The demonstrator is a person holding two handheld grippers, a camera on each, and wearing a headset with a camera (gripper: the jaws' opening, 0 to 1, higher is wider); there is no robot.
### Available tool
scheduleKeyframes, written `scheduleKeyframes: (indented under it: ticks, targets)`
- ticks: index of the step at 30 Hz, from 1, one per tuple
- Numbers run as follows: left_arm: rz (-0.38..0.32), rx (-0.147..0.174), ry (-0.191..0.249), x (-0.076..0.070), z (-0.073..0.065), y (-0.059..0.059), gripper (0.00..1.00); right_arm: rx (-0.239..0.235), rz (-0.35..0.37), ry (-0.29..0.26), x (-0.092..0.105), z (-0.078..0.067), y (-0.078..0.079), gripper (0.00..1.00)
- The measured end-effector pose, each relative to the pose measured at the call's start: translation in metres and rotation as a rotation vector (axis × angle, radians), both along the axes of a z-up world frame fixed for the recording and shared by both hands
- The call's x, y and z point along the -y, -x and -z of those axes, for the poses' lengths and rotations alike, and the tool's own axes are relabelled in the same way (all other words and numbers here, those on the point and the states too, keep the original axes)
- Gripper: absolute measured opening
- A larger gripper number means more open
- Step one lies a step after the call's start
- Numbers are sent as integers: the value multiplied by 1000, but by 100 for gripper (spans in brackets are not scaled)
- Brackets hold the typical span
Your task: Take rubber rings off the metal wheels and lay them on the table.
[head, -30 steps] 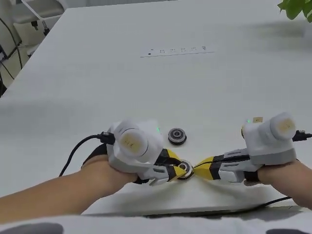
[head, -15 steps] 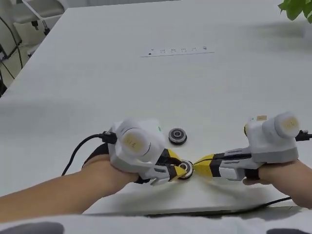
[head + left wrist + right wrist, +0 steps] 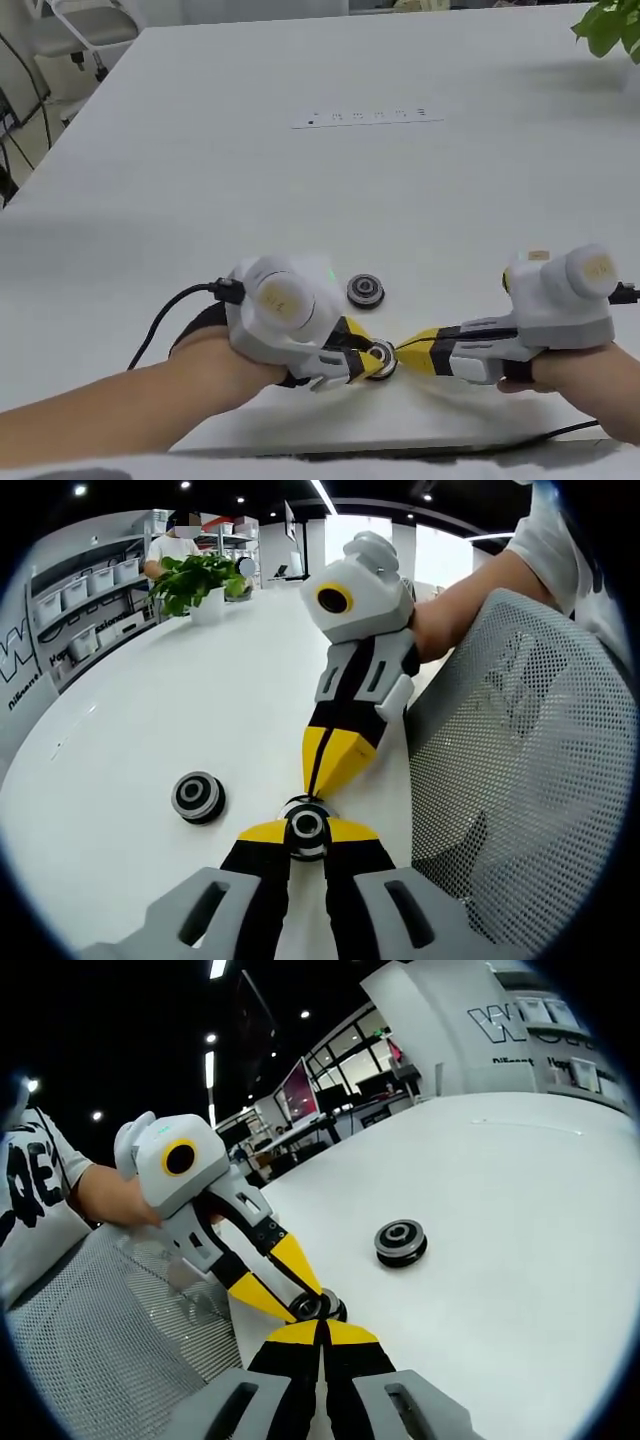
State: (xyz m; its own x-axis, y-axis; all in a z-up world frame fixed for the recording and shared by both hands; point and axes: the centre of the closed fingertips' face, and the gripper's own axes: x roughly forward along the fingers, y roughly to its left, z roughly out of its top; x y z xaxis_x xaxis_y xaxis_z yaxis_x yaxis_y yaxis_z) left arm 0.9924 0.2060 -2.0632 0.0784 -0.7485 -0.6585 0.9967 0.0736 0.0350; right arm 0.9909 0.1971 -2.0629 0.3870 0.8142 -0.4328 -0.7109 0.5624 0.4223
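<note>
Head view shows the left claw (image 3: 373,361) clamped on a wheel (image 3: 381,354) at the near worktop (image 3: 300,200) edge, while the right claw (image 3: 401,352), narrow, meets it head-on from the opposite side, apparently pinching the ring (image 3: 291,826).

The right gripper (image 3: 322,1330), jaws together, touches the rim of a wheel (image 3: 322,1307) clamped by the left gripper (image 3: 302,1298). A second wheel (image 3: 401,1242) lies apart on the white surface (image 3: 500,1180).

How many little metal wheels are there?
2. One wheel is clamped in the left gripper, the right gripper's tips at it; the other wheel lies loose on the table just beyond.
</note>
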Motion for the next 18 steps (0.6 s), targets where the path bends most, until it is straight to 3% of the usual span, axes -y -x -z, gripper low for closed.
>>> scheduleKeyframes:
  ticks: [18]
  targets:
    - [-1,0,-4,-1,0,0,7,13,-32,9,-6,-2,2,0]
